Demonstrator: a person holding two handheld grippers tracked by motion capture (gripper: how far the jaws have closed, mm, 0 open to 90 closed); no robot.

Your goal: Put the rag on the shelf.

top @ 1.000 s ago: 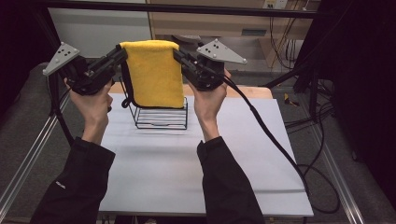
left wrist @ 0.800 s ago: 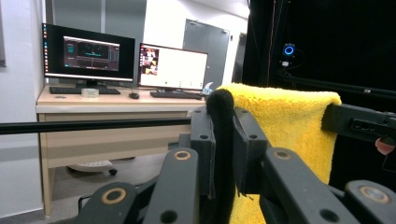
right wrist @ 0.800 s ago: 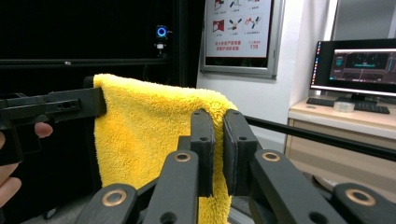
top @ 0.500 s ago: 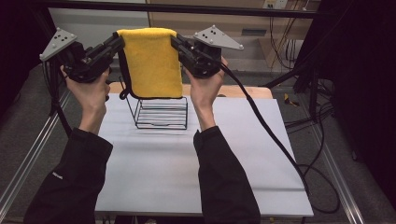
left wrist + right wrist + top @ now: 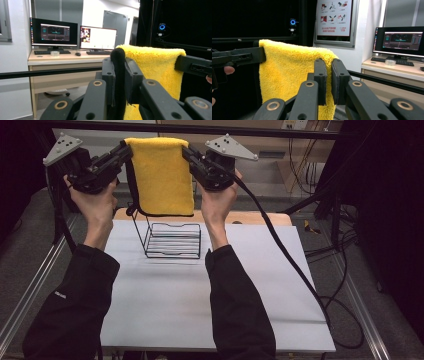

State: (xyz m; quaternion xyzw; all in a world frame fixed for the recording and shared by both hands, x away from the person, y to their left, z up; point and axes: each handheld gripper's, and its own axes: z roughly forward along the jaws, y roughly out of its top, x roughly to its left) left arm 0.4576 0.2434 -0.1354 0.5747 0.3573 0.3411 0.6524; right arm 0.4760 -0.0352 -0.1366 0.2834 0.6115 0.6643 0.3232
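Hanging lengthwise downward — yellow towel (image 5: 164, 175), top edge level.

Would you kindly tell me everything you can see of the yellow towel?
The yellow towel is a thick, fluffy cloth with a dark edge trim, folded double and hanging flat. Its top fold is stretched level between the left tool and the right tool, each shut on an upper corner. It hangs in the air above the black wire rack, and its lower edge appears clear of the rack.
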